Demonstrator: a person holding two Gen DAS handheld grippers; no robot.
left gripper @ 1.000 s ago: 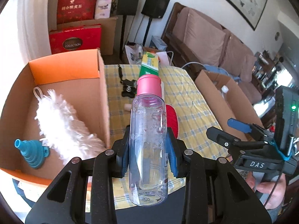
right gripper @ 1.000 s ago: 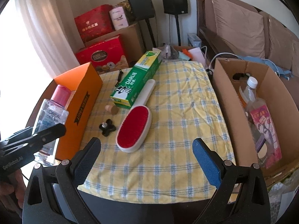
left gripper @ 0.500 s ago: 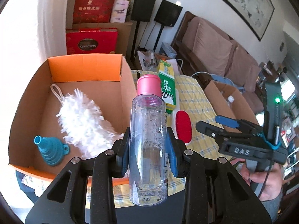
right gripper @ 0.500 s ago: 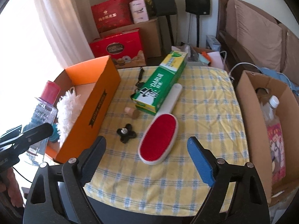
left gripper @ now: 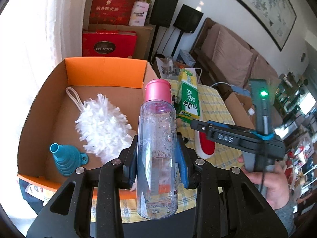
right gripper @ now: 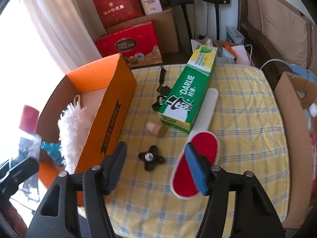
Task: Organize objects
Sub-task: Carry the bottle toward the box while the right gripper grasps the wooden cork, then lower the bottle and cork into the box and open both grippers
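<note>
Clamped between the blue pads of the left tool point(left gripper: 158, 160) is a clear bottle point(left gripper: 156, 150) with a pink cap, held upright at mid-body just above the near edge of the orange box point(left gripper: 105, 71). A little liquid is seen low inside, so the bottle is judged light; the smooth plastic may slip, and a grip around the straight middle, below the shoulder, looks soundest. Its label is only partly readable.

The right tool point(right gripper: 158, 168) has just been closing, yet nothing is pressed — its jaws stand half apart over the counter point(right gripper: 247, 138), with a black star-shaped knob point(right gripper: 151, 159) seen between them and the red lint brush point(right gripper: 200, 158) behind the right pad. The brush is judged stiff and light, best taken by its white handle.

Outward from there, a white duster point(left gripper: 101, 123) and a teal funnel point(left gripper: 65, 160) lie inside the box, whose side reads "FRESH FRUIT". A green carton point(right gripper: 190, 91) marked "DARLIE" lies on the checked cloth beside a small cork point(right gripper: 156, 129). "DAS" is printed on the right tool — and "COLLECTION" on a red gift box point(left gripper: 109, 43) behind.
</note>
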